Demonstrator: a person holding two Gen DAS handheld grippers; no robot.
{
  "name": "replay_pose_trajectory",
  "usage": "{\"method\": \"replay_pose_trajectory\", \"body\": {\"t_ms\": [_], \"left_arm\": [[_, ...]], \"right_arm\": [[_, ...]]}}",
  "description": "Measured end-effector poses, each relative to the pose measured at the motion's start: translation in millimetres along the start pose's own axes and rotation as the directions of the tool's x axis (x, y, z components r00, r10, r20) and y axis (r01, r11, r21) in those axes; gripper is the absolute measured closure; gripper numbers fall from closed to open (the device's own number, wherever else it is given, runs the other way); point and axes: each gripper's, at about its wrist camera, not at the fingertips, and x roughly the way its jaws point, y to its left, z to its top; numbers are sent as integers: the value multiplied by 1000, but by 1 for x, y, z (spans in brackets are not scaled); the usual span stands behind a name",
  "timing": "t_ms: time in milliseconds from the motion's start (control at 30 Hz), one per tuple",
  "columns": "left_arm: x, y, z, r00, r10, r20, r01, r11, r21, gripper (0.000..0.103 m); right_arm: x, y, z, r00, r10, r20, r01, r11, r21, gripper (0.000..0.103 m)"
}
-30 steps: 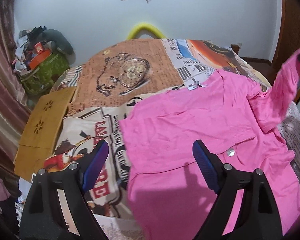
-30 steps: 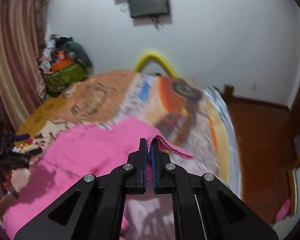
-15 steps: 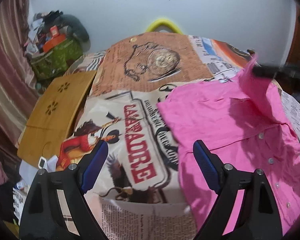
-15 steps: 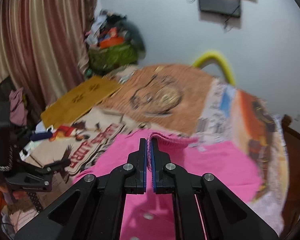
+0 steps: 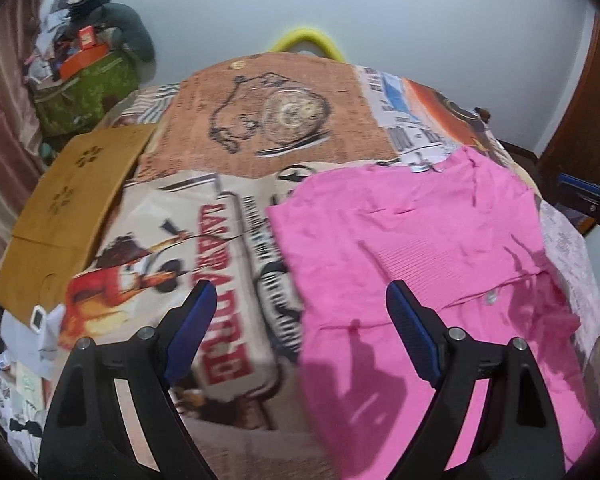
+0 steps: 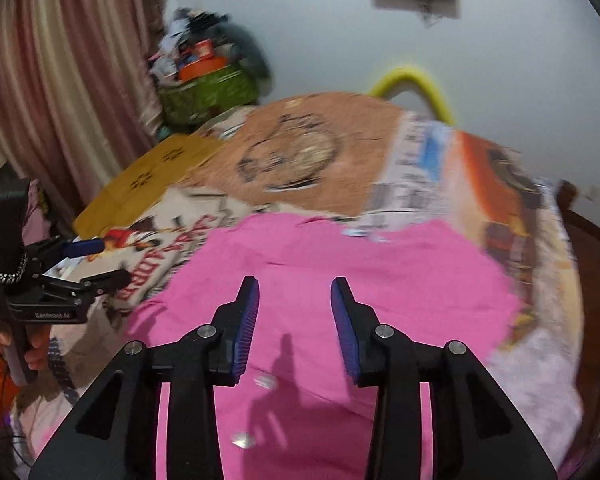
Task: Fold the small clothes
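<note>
Opening, the right gripper jaws held nothing above the pink shirt; left gripper jaws stood wide apart, empty.

Readable text from my remote seat

I make out red block lettering, upside down, on the printed bedsheet (too blurred to spell), and small white print on the left gripper, unreadable.

A pink buttoned shirt lies on a bedspread printed with orange, cream and red vintage-poster panels. At upper left, a striped pink-and-cream curtain; a green bag.
</note>
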Motion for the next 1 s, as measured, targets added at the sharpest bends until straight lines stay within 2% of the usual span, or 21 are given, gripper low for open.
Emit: {"method": "replay_pose_trajectory", "body": {"t_ms": [67, 167, 300, 400, 500, 567, 600, 667, 733, 800, 1000], "left_arm": [[9, -13, 6, 1000, -22, -8, 22, 1000, 6, 21], [30, -31, 13, 998, -44, -52, 45, 999, 13, 35], [62, -43, 18, 992, -47, -120, 47, 999, 0, 44], [89, -42, 20, 980, -75, -183, 66, 996, -58, 49], [94, -40, 21, 978, -109, -178, 92, 990, -103, 59], [94, -43, 23, 977, -128, -172, 112, 989, -98, 76], [93, -45, 23, 977, -130, -171, 116, 989, -89, 79], [93, -52, 25, 978, -128, -165, 120, 991, -58, 95], [91, -58, 25, 981, -122, -152, 119, 992, -30, 98], [89, -61, 25, 985, -107, -133, 106, 994, -13, 99], [63, -55, 29, 998, -42, -42, 42, 999, -2, 100]], "right_arm": [[-10, -19, -4, 999, -45, 14, 44, 999, 25, 62], [-19, -53, -13, 995, -104, 8, 103, 992, 71, 62], [-14, -96, -22, 986, -165, -16, 165, 977, 132, 62], [-3, -127, -28, 985, -164, -51, 171, 964, 203, 62], [14, -141, -30, 986, -143, -82, 158, 963, 216, 62], [27, -143, -30, 986, -137, -91, 152, 969, 196, 62], [32, -142, -31, 986, -135, -93, 151, 971, 187, 62], [46, -139, -28, 986, -132, -98, 148, 973, 176, 67], [54, -138, -27, 987, -127, -102, 143, 975, 172, 84], [57, -134, -26, 988, -128, -89, 141, 977, 157, 93], [55, -128, -18, 984, -168, -54, 173, 979, 109, 96]]}}
